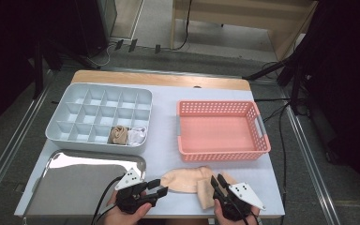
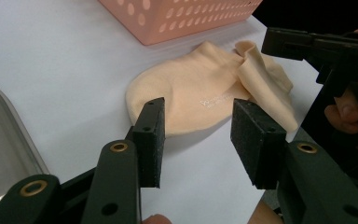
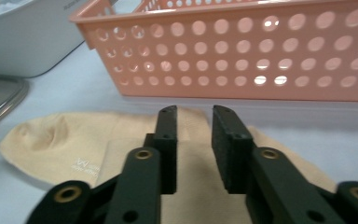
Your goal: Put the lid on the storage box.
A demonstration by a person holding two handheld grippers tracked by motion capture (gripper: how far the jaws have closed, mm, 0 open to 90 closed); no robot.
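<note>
Two rolled socks are already stowed in the divided box [image 1: 98, 117]. A beige sock [image 1: 187, 180], partly folded, lies at the table's near edge, gripped by nothing: the left gripper [image 2: 198, 126] and right gripper [image 3: 193, 135] are spread apart. Rolling and stowing remain.

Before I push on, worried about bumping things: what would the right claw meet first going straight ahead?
Probably the beige sock under its open jaws, then the pink basket wall beyond; depth is unclear.
</note>
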